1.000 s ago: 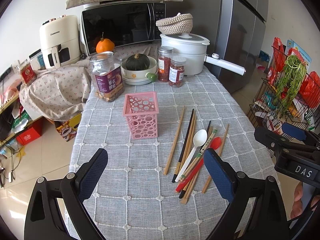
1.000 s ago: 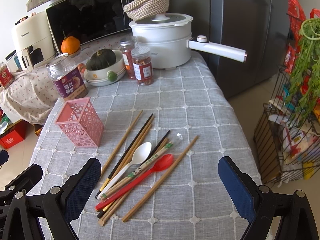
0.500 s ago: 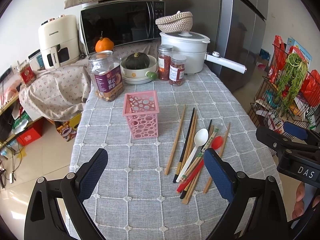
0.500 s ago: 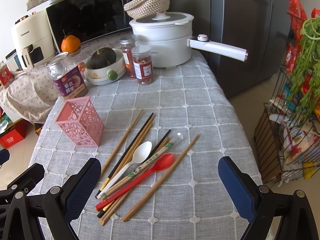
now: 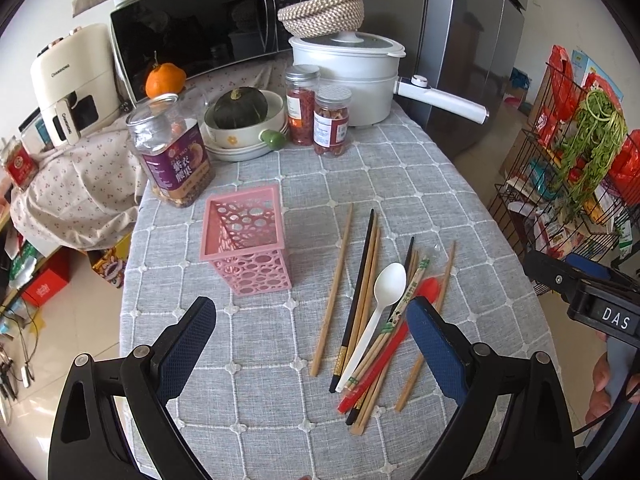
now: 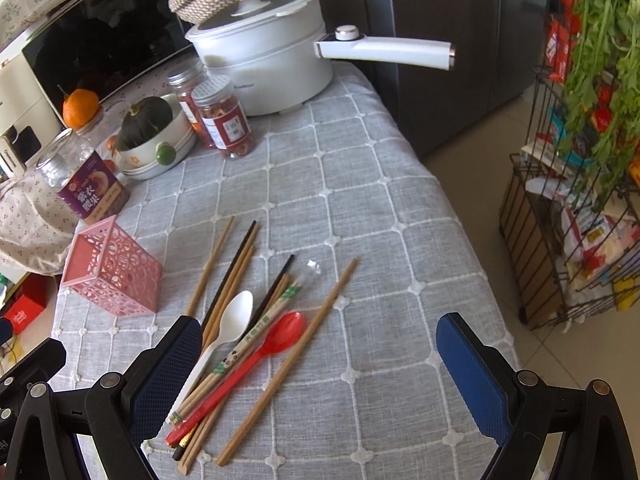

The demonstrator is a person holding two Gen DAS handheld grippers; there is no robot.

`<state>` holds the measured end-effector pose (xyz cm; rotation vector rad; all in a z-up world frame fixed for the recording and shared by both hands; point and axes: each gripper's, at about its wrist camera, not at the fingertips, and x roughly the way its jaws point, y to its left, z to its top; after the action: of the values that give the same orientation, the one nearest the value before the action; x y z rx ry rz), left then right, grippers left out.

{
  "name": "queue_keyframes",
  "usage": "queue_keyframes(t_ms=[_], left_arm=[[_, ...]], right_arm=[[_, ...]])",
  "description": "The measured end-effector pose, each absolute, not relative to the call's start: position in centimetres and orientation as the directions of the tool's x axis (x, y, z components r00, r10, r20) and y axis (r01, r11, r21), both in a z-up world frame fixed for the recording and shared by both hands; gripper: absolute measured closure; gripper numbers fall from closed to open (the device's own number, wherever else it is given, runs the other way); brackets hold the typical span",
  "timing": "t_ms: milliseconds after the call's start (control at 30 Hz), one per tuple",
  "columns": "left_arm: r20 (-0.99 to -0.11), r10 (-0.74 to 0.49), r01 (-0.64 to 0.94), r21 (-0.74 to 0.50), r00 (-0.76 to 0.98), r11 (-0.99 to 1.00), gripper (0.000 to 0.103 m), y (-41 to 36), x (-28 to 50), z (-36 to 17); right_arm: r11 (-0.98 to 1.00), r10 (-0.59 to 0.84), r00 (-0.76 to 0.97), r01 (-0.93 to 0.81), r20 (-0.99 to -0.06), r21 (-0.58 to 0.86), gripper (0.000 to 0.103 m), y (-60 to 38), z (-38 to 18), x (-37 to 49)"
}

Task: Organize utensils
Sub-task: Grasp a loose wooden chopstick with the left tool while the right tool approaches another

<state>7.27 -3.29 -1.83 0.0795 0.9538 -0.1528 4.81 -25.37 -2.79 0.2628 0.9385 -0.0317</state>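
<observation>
A pink perforated utensil holder (image 5: 246, 246) (image 6: 114, 270) stands upright and empty on the grey tablecloth. To its right lies a loose pile: several wooden chopsticks (image 5: 334, 288) (image 6: 290, 354), black chopsticks (image 5: 358, 292), a white spoon (image 5: 382, 302) (image 6: 230, 322), a red spoon (image 5: 426, 288) (image 6: 276, 338) and a wrapped chopstick pair (image 6: 260, 328). My left gripper (image 5: 312, 344) is open and empty above the table's near part. My right gripper (image 6: 320, 364) is open and empty, low over the pile; it also shows in the left wrist view (image 5: 584, 300).
At the back stand a purple-label jar (image 5: 174, 156), a bowl with a dark squash (image 5: 242, 120), two spice jars (image 5: 318, 118), a white pot with a long handle (image 5: 348, 76) and a microwave (image 5: 200, 28). A wire rack with greens (image 6: 580, 184) stands right of the table's edge.
Both grippers have moved forward and down toward the table; the right one now hovers close over the utensil pile. The utensils and holder have not moved.
</observation>
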Motion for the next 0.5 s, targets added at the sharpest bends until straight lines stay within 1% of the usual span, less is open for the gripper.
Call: queue_keyframes(t_ms=[100,167,200,233,267,367,400,467,500], left_arm=[[-0.843,-0.11,0.203,0.0,0.527,0.979,0.015,-5.0,9.6,-2.6],[-0.865,-0.108,0.224,0.005,0.49,0.975,0.025,-6.3,11.3,-3.3],[-0.875,-0.106,0.235,0.009,0.473,0.972,0.028,-6.9,12.3,-3.8],[-0.885,-0.103,0.243,0.012,0.455,0.97,0.035,-7.5,13.2,-4.4],[-0.896,-0.096,0.246,0.015,0.433,0.969,0.044,-7.9,14.2,-5.1],[-0.925,-0.097,0.244,-0.005,0.367,0.97,0.061,-9.0,16.8,-7.4],[-0.932,-0.095,0.241,-0.009,0.349,0.971,0.063,-9.3,17.6,-8.3],[-0.943,-0.081,0.238,-0.002,0.324,0.971,0.071,-9.9,19.0,-9.8],[-0.946,-0.071,0.238,0.006,0.315,0.971,0.072,-10.2,19.6,-10.5]], right_arm=[[0.962,0.094,0.569,0.159,-0.817,0.221,0.006,-26.5,-3.5,5.8],[0.961,0.09,0.556,0.171,-0.826,0.219,0.006,-27.2,-4.0,6.5],[0.959,0.091,0.549,0.176,-0.831,0.222,0.006,-27.5,-4.3,6.8],[0.957,0.094,0.543,0.181,-0.835,0.225,0.006,-27.9,-4.6,7.0],[0.955,0.096,0.535,0.188,-0.839,0.23,0.006,-28.2,-4.8,7.2],[0.949,0.104,0.517,0.202,-0.85,0.24,0.006,-29.1,-5.5,7.9],[0.949,0.107,0.512,0.205,-0.852,0.242,0.006,-29.3,-5.7,8.1],[0.947,0.11,0.503,0.208,-0.857,0.244,0.006,-29.6,-6.0,8.4],[0.946,0.114,0.5,0.209,-0.859,0.247,0.006,-29.8,-6.2,8.6]])
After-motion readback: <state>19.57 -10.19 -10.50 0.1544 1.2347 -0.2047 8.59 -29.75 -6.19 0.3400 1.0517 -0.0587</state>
